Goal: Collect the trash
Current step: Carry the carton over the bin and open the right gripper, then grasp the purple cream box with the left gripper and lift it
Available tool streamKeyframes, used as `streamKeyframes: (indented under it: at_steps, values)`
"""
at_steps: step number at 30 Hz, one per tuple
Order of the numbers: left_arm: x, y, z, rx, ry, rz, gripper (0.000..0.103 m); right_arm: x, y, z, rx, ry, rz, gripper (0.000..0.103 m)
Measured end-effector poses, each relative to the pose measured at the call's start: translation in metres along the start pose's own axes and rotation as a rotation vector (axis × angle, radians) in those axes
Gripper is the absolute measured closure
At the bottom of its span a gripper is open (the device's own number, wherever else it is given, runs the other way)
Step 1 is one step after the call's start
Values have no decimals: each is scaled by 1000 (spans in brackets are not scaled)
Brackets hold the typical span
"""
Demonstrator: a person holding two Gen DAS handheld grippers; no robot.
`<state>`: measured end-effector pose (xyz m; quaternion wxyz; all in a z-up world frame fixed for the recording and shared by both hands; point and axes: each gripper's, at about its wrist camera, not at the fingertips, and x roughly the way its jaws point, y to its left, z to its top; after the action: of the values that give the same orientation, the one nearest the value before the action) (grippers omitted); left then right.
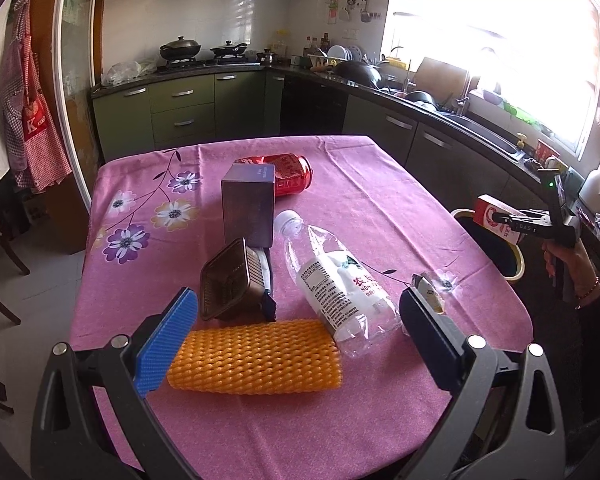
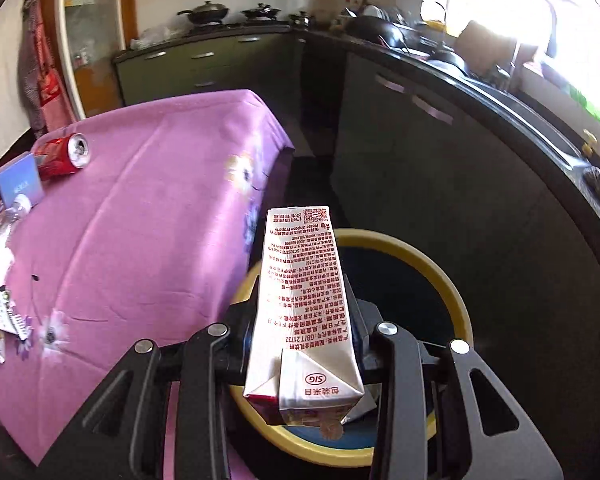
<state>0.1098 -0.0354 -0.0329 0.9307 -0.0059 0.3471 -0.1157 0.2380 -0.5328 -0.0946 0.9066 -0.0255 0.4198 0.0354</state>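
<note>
The right gripper (image 2: pixel 306 320) has its fingers pinching a milk carton (image 2: pixel 300 304) by its two narrow sides, near the carton's folded base end. The carton's long axis runs straight out along the fingers, so its far end points forward and down toward the yellow-rimmed bin (image 2: pixel 436 264) that lies just beyond and below the fingertips. The carton is a slim white brick printed with red text, with a folded triangular flap at the near end; the same carton (image 1: pixel 496 220) shows in the left wrist view as a red-and-white box held off the right edge of the tabletop (image 1: pixel 360 200). The bin's inside is dark, and something pale and crumpled seems to lie at its near side under the carton, though the view there is too blocked to be sure. The left gripper (image 1: pixel 298 328) has its fingers spread wide with nothing touching them. Between those fingers lies an orange foam net sleeve (image 1: pixel 256 356), its long axis crosswise to them. Just beyond it are a clear plastic bottle (image 1: pixel 332 276) lying on its side, cap pointing away, and a brown plastic tray (image 1: pixel 226 278) tipped on edge. Farther out stand a grey box (image 1: pixel 248 208) and, behind it, a red can (image 1: pixel 292 174) on its side.
</note>
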Motion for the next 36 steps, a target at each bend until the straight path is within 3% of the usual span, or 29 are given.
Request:
streamKeyframes:
  at_steps: [4,6,12,22,28,33,36]
  values:
    - [3,-4,2,6,8,-3,7,33,-29,-11,71,59,-55,66]
    - [4,-6,2,9,14,-3,7,45,-38,-16,108,78,-101,38]
    - [14,-1,5,-1,33,4,7,22,-30,-21,157,20,-95,37]
    - [58,27,43,-110,92,-56,7,-63,33,-56,224,-123,60,36]
    - [100,38,73,-117,125,-25,7,-93,68,-71,241,-164,144,35]
    - [132,47,87,-102,150,41,7,-104,91,-76,238,-180,159,31]
    - [144,50,89,-100,171,58,13,-101,94,-75,247,-183,194,31]
